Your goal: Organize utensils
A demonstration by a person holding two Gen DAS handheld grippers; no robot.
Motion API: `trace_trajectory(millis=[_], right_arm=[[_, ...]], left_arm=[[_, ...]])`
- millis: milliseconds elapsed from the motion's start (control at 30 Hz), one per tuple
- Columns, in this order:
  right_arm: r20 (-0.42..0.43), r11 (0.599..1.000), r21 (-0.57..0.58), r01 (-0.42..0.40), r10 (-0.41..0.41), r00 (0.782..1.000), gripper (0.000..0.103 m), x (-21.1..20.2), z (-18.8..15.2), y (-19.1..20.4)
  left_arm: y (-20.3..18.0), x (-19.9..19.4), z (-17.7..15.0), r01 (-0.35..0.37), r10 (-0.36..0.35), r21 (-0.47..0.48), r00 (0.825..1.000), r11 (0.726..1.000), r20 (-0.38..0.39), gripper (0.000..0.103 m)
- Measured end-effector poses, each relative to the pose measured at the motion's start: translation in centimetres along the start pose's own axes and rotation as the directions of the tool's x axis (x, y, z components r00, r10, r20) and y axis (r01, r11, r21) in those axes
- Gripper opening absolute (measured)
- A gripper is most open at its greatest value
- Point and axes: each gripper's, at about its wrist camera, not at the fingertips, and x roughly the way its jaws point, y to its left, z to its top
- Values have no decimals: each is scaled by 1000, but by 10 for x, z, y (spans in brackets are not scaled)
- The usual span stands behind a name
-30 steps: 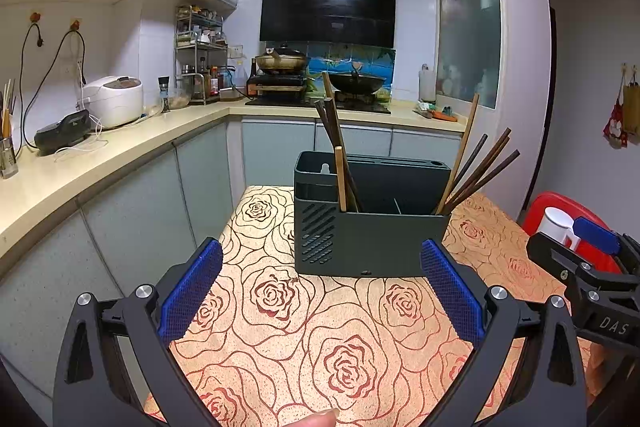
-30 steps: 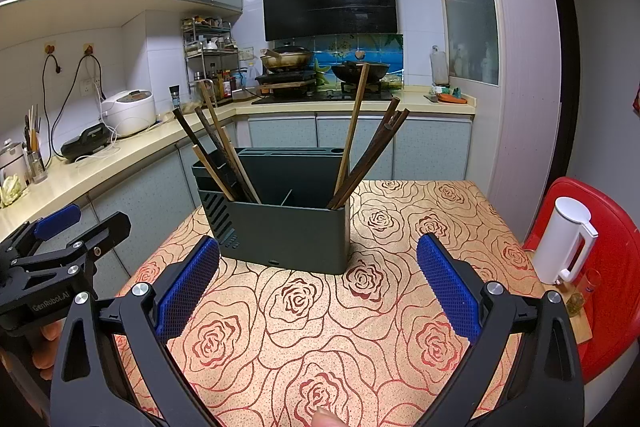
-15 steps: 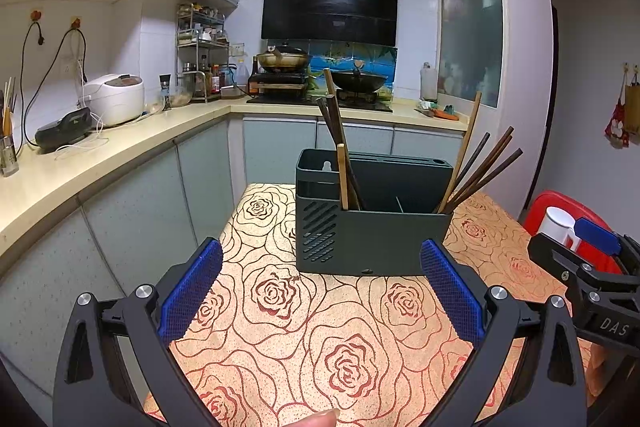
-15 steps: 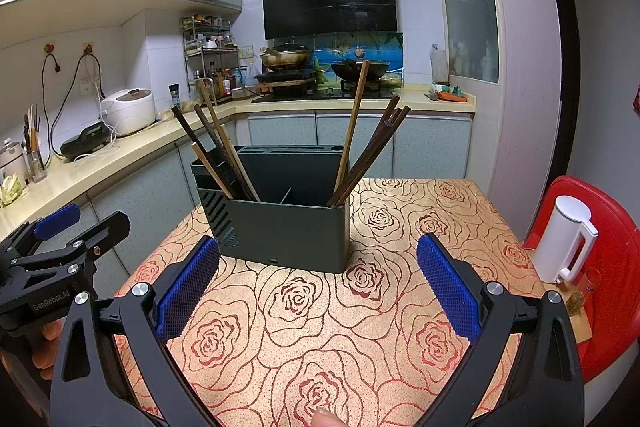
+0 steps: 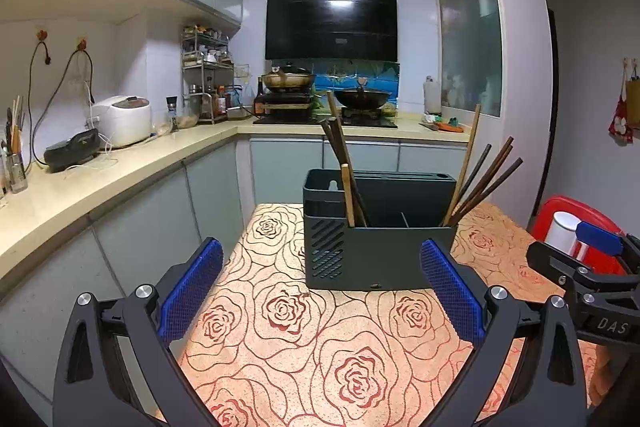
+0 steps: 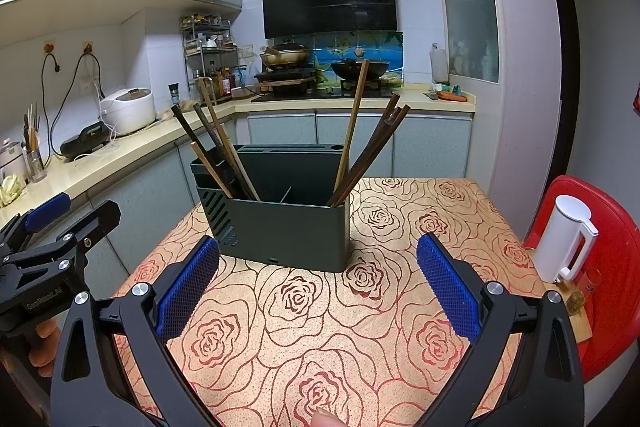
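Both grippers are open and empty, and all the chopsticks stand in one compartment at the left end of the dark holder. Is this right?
Not quite. The chopsticks stand in two groups, one at the left end of the holder and one at the right end, as the right wrist view shows. The rest holds: the left gripper and the right gripper are open and empty.

Left wrist view: low over the table, facing the stove wall, holder near, centre-right. Right wrist view: same height, further right, holder centre-left. Shared: holder, table, counter, stove.
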Motion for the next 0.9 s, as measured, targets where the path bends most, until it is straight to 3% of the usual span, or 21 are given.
trace_trajectory(millis=[900], right_arm=[[-1,1000,0,-1,1,1000,96,0,1,-1]], left_arm=[[1,6,-1,17,-18,-17,999,1000,-50,96]])
